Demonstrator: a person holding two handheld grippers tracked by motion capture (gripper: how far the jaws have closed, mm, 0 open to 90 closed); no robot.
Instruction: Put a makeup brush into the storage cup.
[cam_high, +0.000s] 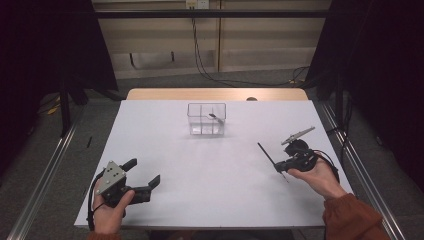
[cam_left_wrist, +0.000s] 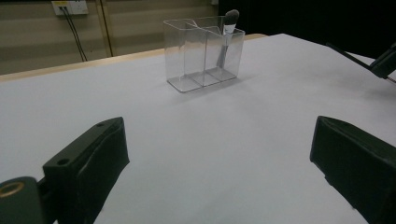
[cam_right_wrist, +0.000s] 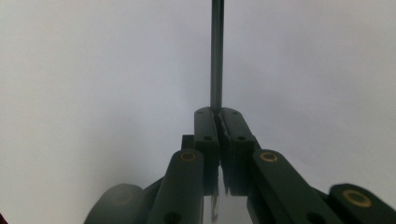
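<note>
Slim dark stick (cam_high: 268, 157) clenched in right gripper (cam_high: 281, 167); left gripper (cam_high: 145, 176) released over white table (cam_high: 210, 170).

Dim room w/ beige wall (cam_high: 260, 45), grey floor (cam_high: 235, 80), black curtains (cam_high: 380, 60).

In the right gripper view, the thin dark rod (cam_right_wrist: 216, 56) runs off the top edge, so its far end is cut away; its lower part disappears between the closed jaws of the right gripper (cam_right_wrist: 216, 112). A blurred round shape sits at the bottom left, too soft to name.

In the high view, the rod's ends (cam_high: 270, 159) are too fine to tell what tips them.

In the left gripper view, both jaws of the left gripper (cam_left_wrist: 219, 154) are cut by the bottom edge. The brush (cam_left_wrist: 227, 35) in the clear organiser (cam_left_wrist: 187, 56) has its lower handle blurred behind the plastic walls. At the far right, a dark gripper part (cam_left_wrist: 384, 63) is cut off by the edge.
</note>
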